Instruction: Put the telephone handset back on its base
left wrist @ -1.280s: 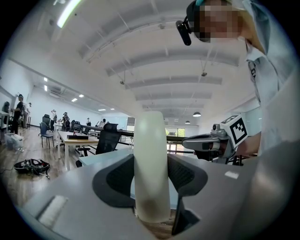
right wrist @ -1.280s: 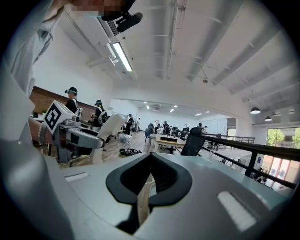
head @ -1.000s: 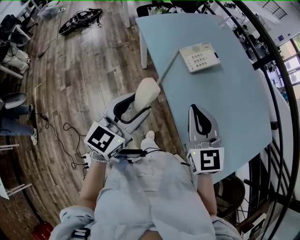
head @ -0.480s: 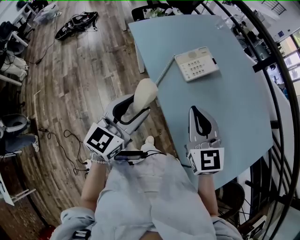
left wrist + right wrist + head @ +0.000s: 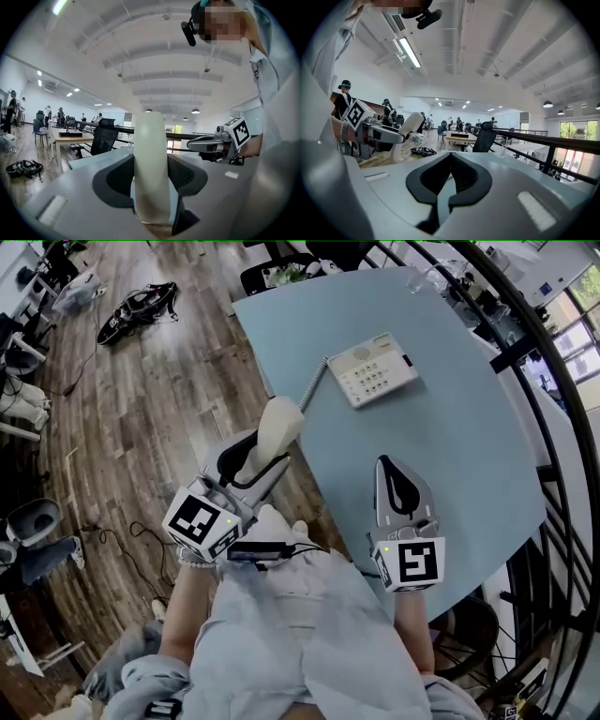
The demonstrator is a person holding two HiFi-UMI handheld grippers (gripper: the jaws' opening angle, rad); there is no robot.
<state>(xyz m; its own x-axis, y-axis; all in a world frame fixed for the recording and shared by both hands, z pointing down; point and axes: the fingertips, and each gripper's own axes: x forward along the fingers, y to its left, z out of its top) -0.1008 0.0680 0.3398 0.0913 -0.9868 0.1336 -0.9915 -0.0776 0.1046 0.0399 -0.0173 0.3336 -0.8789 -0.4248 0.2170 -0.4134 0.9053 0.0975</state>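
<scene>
The cream telephone handset (image 5: 270, 432) stands upright between the jaws of my left gripper (image 5: 251, 457), which is shut on it, just off the near left edge of the pale blue table (image 5: 469, 427). A coiled cord (image 5: 313, 385) runs from it to the white telephone base (image 5: 373, 369) with its keypad, farther back on the table. In the left gripper view the handset (image 5: 150, 164) fills the middle, clamped on both sides. My right gripper (image 5: 398, 486) hovers over the near part of the table, shut and empty; its tips (image 5: 446, 158) meet.
Wooden floor (image 5: 122, 427) lies left of the table. A black bag (image 5: 139, 304) sits on it far back, and cables (image 5: 112, 540) trail near my feet. A black railing (image 5: 553, 427) curves along the table's right side. Office chairs (image 5: 272, 273) stand beyond the far edge.
The head view has shifted, so table and phone base sit lower-left in frame. My left gripper with the handset has drifted slightly left. The right gripper has held still.
</scene>
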